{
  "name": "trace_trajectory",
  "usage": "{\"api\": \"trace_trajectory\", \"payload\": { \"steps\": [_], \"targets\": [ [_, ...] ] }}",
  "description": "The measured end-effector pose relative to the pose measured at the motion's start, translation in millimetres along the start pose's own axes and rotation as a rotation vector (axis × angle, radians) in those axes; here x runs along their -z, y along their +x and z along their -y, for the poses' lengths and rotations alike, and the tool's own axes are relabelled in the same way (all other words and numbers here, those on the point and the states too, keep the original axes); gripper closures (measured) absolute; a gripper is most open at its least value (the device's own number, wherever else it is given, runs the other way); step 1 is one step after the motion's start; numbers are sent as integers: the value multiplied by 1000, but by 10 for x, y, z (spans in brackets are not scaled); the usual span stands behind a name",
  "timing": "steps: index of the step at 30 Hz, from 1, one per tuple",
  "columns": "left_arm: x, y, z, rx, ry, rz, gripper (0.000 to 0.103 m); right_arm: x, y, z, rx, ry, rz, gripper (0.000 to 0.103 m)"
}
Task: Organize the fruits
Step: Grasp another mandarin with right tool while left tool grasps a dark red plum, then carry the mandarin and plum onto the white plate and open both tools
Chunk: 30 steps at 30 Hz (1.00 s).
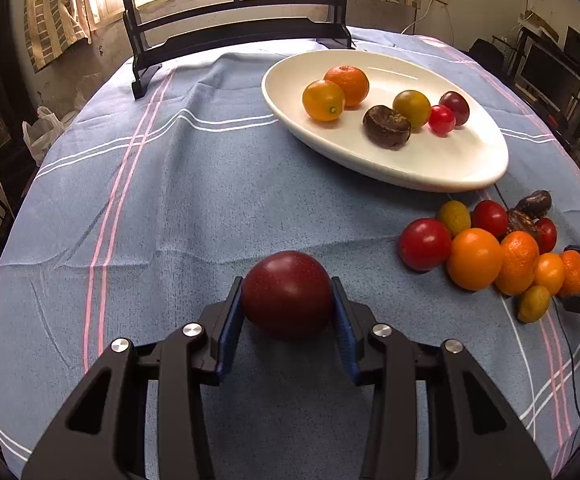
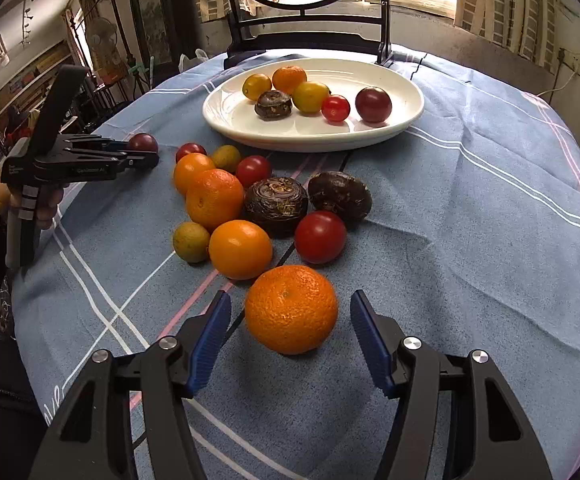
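Observation:
My left gripper is shut on a dark red plum just above the blue cloth; it also shows in the right wrist view with the plum. My right gripper is open around a mandarin that lies on the cloth, pads apart from it on both sides. A white oval plate holds several fruits. A pile of loose fruits lies on the cloth between the plate and my right gripper.
A dark wooden stand with a round screen stands at the table's far edge behind the plate. The blue checked cloth covers the round table. A thin dark cable runs along the right side.

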<state>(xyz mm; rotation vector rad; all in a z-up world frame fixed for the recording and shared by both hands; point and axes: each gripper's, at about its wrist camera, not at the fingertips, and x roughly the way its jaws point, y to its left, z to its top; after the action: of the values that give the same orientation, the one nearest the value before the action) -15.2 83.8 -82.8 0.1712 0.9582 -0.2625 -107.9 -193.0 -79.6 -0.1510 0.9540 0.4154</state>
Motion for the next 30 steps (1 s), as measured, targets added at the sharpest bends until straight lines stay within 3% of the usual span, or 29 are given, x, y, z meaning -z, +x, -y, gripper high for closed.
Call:
{"api": "trace_trajectory", "payload": {
  "steps": [12, 23, 30],
  "targets": [
    [-126, -438, 341, 35, 50, 131, 63, -99, -219, 48, -28, 29, 60, 61],
    [-661, -447, 728, -17, 26, 208, 63, -841, -498, -53, -24, -24, 246, 60],
    [-916, -378, 774, -50, 26, 226, 63, -1164, -450, 19, -30, -4, 288, 60]
  ]
}}
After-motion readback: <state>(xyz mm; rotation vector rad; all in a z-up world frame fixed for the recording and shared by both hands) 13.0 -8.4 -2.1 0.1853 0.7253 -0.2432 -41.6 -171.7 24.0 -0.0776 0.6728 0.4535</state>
